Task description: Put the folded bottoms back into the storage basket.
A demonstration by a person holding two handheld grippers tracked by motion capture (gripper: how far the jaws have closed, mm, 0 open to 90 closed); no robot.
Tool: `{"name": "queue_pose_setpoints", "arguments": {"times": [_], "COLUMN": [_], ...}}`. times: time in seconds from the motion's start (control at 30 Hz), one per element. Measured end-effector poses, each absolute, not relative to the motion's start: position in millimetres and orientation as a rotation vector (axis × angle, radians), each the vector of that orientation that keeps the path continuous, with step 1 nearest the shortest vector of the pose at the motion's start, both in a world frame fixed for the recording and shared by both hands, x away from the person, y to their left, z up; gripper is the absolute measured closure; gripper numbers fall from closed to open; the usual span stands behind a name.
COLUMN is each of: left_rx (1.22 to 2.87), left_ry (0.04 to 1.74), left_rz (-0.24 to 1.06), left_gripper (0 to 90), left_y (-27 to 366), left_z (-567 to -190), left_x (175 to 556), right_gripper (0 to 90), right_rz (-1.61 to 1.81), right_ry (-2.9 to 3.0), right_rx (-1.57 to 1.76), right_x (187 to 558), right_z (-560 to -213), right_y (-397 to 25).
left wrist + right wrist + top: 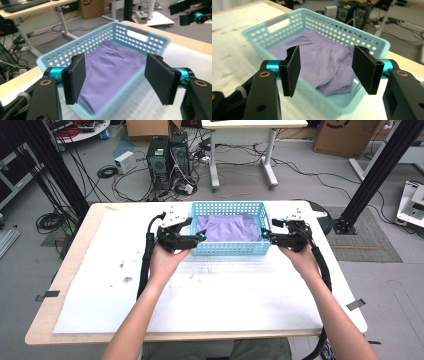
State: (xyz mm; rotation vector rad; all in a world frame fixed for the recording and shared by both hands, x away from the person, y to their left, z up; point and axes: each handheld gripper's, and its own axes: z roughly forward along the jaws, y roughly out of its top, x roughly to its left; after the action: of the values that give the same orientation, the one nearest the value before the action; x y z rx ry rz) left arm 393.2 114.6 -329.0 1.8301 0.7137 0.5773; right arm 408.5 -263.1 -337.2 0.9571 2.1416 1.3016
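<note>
Both grippers, left and right, flanked the basket, jaws spread. Closing unevenly could tip it, spilling the cloth.

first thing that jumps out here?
The light blue basket at the table's far middle, with a purple garment crumpled inside it. Then the left gripper and right gripper, jaws open, flanking the basket's two ends without gripping anything.
</note>
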Motion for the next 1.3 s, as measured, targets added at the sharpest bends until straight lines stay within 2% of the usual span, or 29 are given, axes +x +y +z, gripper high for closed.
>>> {"name": "queue_pose_setpoints", "arguments": {"times": [0.07, 0.4, 0.8, 1.1, 1.3], "left_rx": [1.815, 1.812, 1.836, 1.841, 1.861], "left_ry": [0.711, 0.637, 0.629, 0.671, 0.678], "left_rz": [0.570, 0.563, 0.562, 0.532, 0.504], "left_gripper": [27.8, 26.2, 26.2, 26.2, 26.2], "left_y": [116.0, 122.8, 122.1, 128.2, 126.7], "left_z": [-333.0, -350.2, -376.3, -409.0, -416.4], "left_x": [372.7, 327.7, 305.6, 298.0, 298.9], "right_gripper": [39.9, 36.0, 34.2, 33.9, 34.1], "right_rz": [1.319, 1.340, 1.358, 1.346, 1.295], "right_ry": [2.145, 2.159, 2.143, 2.067, 2.109], "right_rx": [0.942, 0.922, 0.900, 0.945, 0.905], "right_x": [396.5, 355.1, 322.3, 309.2, 308.7], "right_z": [-341.1, -364.7, -389.6, -413.8, -423.6], "right_y": [-266.8, -282.8, -291.9, -296.4, -289.6]}}
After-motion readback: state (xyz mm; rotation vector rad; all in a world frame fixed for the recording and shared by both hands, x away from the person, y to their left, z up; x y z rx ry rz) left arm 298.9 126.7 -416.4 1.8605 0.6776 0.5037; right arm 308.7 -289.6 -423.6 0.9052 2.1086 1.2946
